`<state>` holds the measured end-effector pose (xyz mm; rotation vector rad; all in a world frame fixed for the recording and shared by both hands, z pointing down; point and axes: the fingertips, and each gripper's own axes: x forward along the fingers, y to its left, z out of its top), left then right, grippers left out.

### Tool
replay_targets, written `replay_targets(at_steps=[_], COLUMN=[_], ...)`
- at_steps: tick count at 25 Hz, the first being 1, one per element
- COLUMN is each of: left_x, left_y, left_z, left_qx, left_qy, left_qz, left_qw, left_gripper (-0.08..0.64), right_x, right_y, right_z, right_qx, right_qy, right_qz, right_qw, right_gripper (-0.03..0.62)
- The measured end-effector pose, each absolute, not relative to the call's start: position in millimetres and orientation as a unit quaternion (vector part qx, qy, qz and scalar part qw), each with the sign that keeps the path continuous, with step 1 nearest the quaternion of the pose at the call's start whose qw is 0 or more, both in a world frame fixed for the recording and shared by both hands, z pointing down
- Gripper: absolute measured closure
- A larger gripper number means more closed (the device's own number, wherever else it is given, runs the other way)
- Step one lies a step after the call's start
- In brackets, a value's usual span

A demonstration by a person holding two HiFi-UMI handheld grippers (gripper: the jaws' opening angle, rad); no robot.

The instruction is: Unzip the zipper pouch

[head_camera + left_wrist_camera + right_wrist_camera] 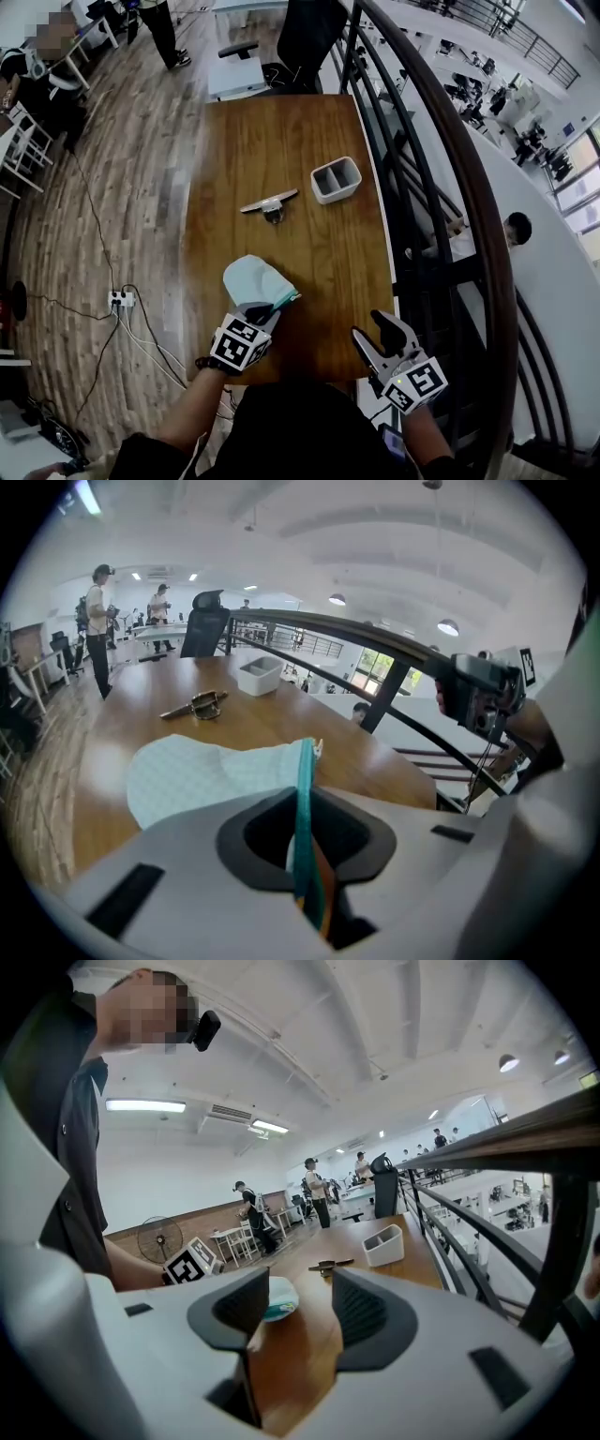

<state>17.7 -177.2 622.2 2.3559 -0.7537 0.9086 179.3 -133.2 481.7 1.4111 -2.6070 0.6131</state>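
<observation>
Left hand-held gripper (pixel 265 312): you have it pinched on the teal zipper edge of the one mint zipper pouch (pixel 253 279), near the tabletop's (pixel 281 141) front edge, likely to anchor it | right hand-held gripper (pixel 380 333): spread, empty, free for the pull | farther off: one two-compartment tray (pixel 336 180), one metal clip (pixel 270 203)

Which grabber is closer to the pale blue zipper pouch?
Left. The left gripper is shut on the teal zipper edge of the pale blue fabric pouch; the right gripper is open, apart, off to its right.
</observation>
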Motion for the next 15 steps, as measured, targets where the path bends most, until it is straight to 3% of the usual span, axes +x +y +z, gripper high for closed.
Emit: replay_targets(at_steps=[11,15], left_x=[40,49], left_y=[-179,-171], left_z=[562,546], left_qx=[0.901,0.913], left_qy=[-0.241,-0.21], left_qz=[0.295,0.305], left_qw=[0.209,0.172], left_gripper=[0.515,0.515], right_x=[168,171], right_y=[-139,-139], right_z=[480,495], right_qx=[0.435,0.429], right_qy=[-0.879,-0.884], right_qz=[0.186,0.164], right_qw=[0.055,0.091], right_gripper=[0.385,0.387])
